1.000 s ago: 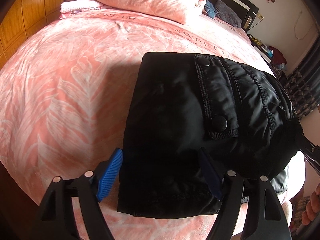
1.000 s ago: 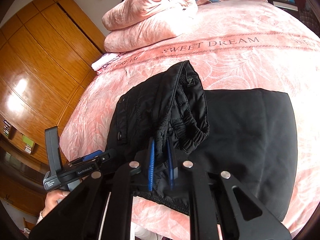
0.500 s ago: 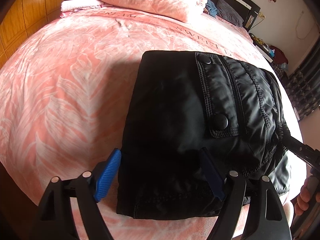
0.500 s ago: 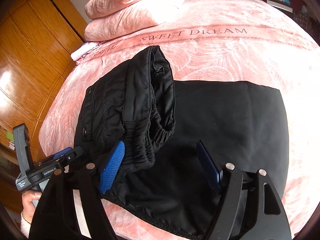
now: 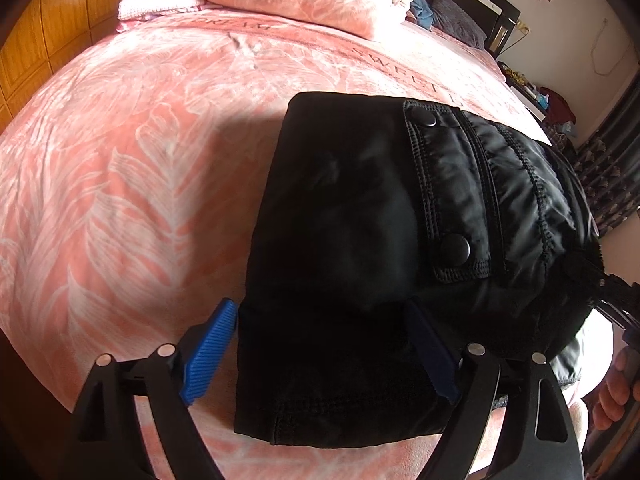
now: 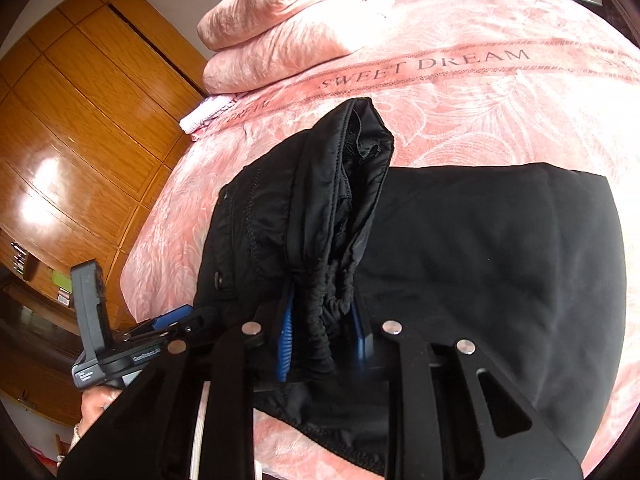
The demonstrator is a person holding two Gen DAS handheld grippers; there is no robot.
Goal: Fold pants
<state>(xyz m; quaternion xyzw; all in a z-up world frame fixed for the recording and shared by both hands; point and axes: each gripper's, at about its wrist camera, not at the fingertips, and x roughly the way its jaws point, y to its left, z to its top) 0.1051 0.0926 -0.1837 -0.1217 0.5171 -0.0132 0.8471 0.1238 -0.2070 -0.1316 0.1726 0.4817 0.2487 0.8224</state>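
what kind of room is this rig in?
A home bedroom, most likely: the black pants lie on a bed under a pink "SWEET DREAM" blanket, with a folded pink quilt at the far end and a wooden wardrobe alongside.

Left gripper [image 5: 320,354] opening wide; right gripper [image 6: 322,338] closing

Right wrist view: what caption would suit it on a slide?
Right hand-held gripper closing on the bunched elastic waistband of black pants lying on a pink bedspread.

Black pants [image 6: 480,264], partly folded on bed, gathered waistband raised
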